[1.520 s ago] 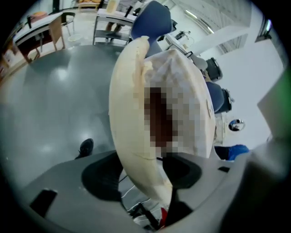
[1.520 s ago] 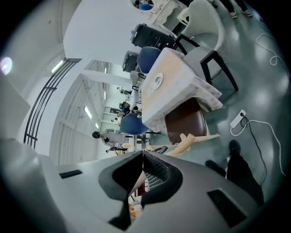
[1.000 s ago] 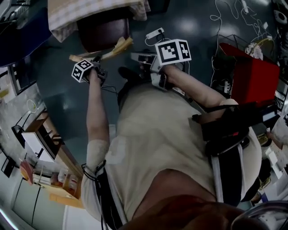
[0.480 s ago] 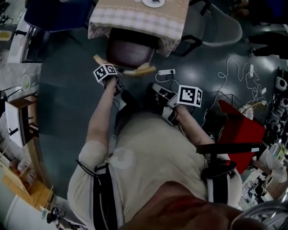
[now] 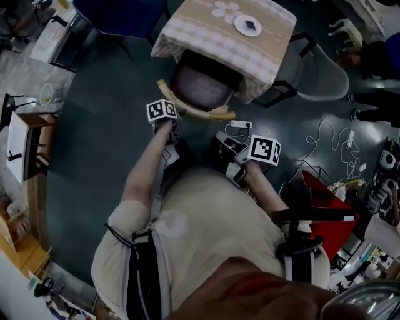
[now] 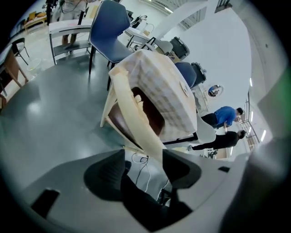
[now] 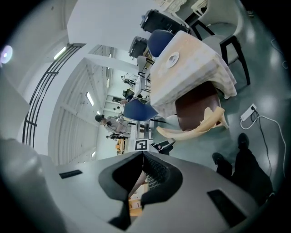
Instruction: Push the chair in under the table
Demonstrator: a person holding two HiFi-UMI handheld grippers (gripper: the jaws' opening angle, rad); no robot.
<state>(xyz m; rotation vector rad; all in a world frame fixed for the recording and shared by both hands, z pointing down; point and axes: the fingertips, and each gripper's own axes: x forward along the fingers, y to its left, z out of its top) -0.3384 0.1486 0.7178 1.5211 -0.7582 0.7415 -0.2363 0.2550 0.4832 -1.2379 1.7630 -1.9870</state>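
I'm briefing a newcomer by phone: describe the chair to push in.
Find the checked, cloth-draped table. The chair sits partway under its near edge, by the left gripper. Unlike the blue chair and the pale grey chair nearby, it has a dark maroon seat and curved pale wooden back.

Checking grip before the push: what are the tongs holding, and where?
Nothing clamped. Left tongs open astride the end of the chair's backrest; right tongs shut, empty.

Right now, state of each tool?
Left tool: open, cream curved wooden chair backrest between its jaws.
Right tool: shut, empty.
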